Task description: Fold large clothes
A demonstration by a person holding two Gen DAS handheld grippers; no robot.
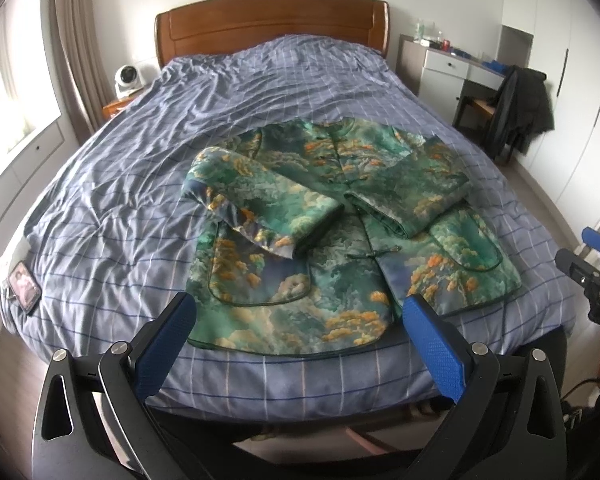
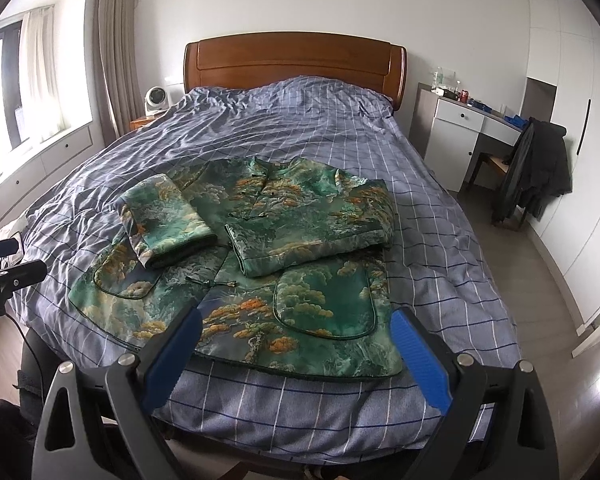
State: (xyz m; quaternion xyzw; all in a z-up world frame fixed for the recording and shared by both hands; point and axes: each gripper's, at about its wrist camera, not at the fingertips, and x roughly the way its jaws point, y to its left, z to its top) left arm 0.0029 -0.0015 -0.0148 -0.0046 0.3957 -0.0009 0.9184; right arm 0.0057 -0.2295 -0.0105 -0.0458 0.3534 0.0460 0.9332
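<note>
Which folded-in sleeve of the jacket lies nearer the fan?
The green printed jacket's shorter folded sleeve, on the side toward the white fan; the other sleeve points deskward.

White walls, daylight through the curtained window (image 2: 4,92). A wooden headboard (image 2: 296,58) backs the blue checked bed (image 2: 340,128); white desk (image 2: 464,128) at its right edge.

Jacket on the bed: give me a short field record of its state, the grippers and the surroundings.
garment: green printed jacket, lying flat, front up, on the bed
sleeves: both folded in across the chest
hem: unfolded, nearest the grippers
left gripper: open, empty, fingers apart above the hem
right gripper: open, empty, above the hem
bedding: blue checked cover, wrinkled
nearby: dark coat over a chair by the desk; white fan beside the headboard
</note>
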